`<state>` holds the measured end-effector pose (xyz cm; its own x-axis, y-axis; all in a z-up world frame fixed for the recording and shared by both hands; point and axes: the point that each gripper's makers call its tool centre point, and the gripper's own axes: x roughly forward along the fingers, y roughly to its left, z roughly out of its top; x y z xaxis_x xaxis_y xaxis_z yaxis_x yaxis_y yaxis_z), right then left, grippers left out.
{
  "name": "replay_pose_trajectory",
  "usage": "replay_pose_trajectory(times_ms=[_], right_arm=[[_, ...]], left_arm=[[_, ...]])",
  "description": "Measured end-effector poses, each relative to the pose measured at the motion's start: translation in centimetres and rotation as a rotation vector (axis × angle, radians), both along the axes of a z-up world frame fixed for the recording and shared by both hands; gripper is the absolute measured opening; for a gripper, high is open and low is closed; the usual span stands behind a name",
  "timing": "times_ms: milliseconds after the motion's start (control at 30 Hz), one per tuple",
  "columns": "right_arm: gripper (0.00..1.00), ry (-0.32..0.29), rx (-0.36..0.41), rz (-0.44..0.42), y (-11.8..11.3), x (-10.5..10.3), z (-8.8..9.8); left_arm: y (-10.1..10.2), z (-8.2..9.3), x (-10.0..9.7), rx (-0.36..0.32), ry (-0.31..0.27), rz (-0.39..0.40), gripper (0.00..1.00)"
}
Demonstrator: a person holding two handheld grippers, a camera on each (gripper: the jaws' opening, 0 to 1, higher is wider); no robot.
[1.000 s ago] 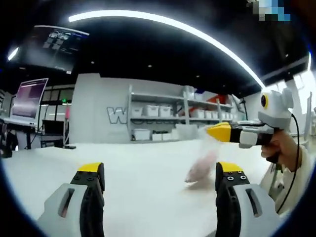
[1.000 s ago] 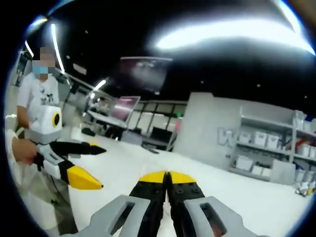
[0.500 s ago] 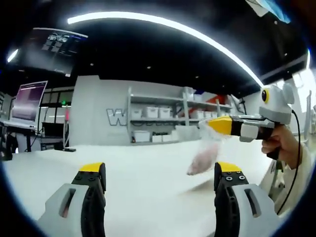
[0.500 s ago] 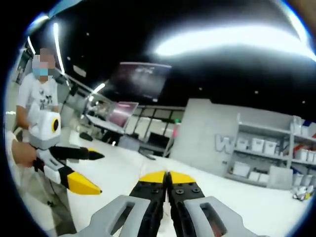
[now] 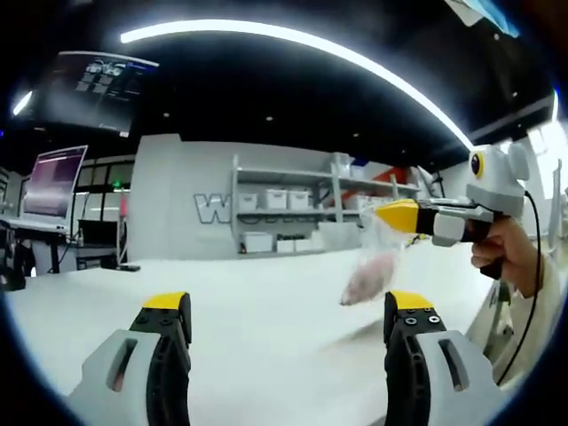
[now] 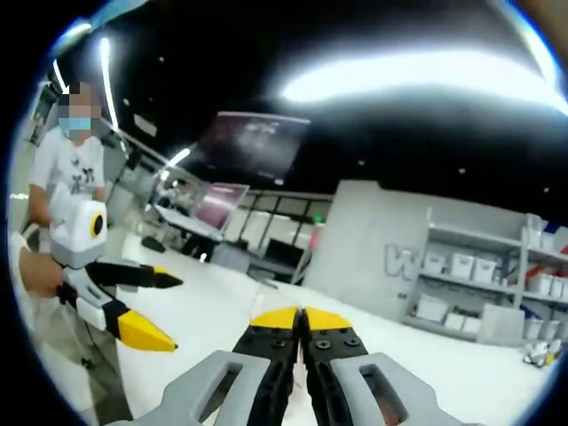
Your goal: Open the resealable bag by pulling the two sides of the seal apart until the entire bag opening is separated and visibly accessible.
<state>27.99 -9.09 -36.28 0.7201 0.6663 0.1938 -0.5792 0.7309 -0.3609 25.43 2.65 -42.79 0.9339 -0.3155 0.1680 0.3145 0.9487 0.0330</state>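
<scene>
In the left gripper view a clear resealable bag (image 5: 371, 277) with something pink inside hangs above the white table (image 5: 266, 293). My right gripper (image 5: 383, 214) comes in from the right, shut on the bag's top edge. My left gripper (image 5: 286, 308) stands open low in the foreground, apart from the bag, with nothing between its jaws. In the right gripper view my right gripper (image 6: 300, 316) has its yellow tips pressed together. There the left gripper (image 6: 169, 311) shows at the left with its jaws spread, held in a person's hand (image 6: 35, 275).
Shelves with white bins (image 5: 284, 200) line the back wall. Monitors (image 5: 49, 182) and a desk stand at the far left. The person (image 6: 67, 169) holding the grippers stands at the table's side. A hand (image 5: 506, 257) grips the right tool.
In the left gripper view the right gripper and the hanging bag sit a little higher than a second ago, and the bag has swung slightly. Both grippers keep their states.
</scene>
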Motion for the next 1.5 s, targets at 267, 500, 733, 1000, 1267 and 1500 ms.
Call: replay_pose_trajectory(times_ms=[267, 500, 733, 1000, 1267, 1500], right_arm=[[0.0, -0.002, -0.013, -0.005, 0.1, 0.7, 0.1], [0.0, -0.004, -0.032, -0.005, 0.3, 1.5, 0.1], [0.0, -0.005, -0.052, -0.007, 0.4, 2.3, 0.2], [0.0, -0.01, -0.067, -0.021, 0.2, 3.1, 0.3], [0.0, -0.023, -0.069, -0.028, 0.0, 3.6, 1.0], [0.0, -0.023, -0.076, -0.033, -0.1, 3.7, 0.9]], left_arm=[[0.1, -0.2, 0.0, 0.007, 0.004, 0.002, 0.88], [0.3, -0.2, 0.1, 0.006, 0.008, 0.006, 0.88], [0.4, -0.4, 0.2, 0.008, 0.012, 0.007, 0.87], [0.4, -0.6, 0.2, 0.01, 0.019, 0.007, 0.87], [0.3, -0.6, 0.2, 0.013, 0.018, 0.007, 0.87], [0.4, -0.7, 0.2, 0.014, 0.019, 0.008, 0.87]])
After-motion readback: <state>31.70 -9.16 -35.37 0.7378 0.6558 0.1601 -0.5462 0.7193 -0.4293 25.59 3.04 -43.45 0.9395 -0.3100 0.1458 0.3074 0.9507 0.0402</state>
